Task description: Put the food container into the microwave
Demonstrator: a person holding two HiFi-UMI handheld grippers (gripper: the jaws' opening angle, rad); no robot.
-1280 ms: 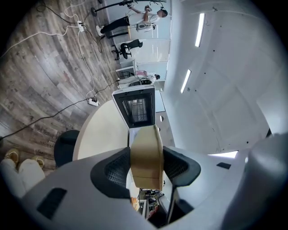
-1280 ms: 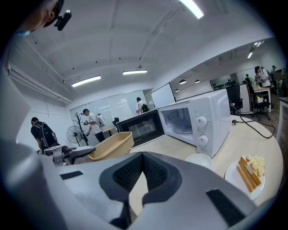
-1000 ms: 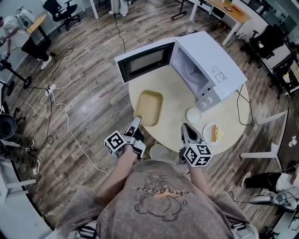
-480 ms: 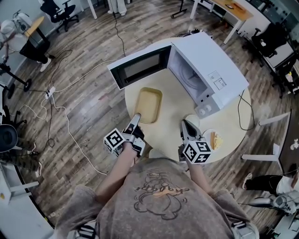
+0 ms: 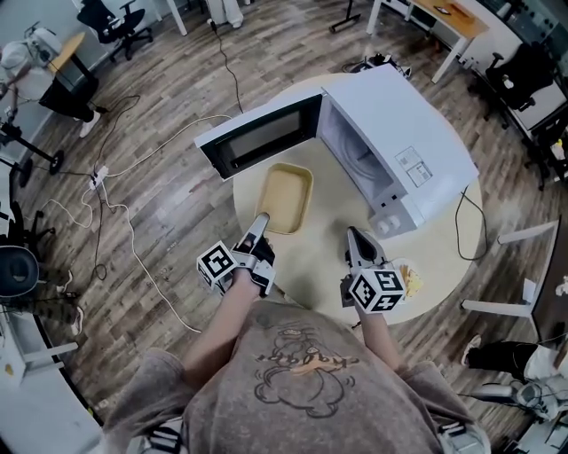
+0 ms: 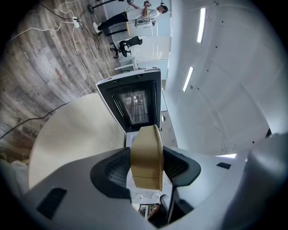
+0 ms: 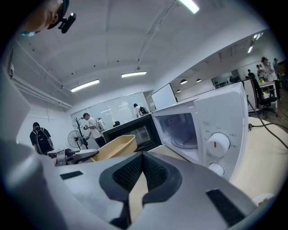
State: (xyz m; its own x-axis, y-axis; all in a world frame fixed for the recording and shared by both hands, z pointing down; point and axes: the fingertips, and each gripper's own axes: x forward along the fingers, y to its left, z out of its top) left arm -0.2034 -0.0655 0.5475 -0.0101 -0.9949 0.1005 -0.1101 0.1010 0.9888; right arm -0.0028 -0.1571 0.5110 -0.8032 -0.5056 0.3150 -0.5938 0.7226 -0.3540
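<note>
Left gripper (image 5: 261,222) clamps near rim of food container (image 5: 286,195), now carried closer to open microwave (image 5: 399,142) vs 1 s ago, not yet inside; right gripper (image 5: 356,235) closed, empty.

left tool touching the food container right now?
Touching. In the left gripper view, pads of the left tool press both sides of the food container, no gap.

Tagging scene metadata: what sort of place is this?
Probably an open-plan office or lab, not a kitchen: wheeled office chairs, a desk at the back, and the microwave standing on a round table over plank flooring.
</note>
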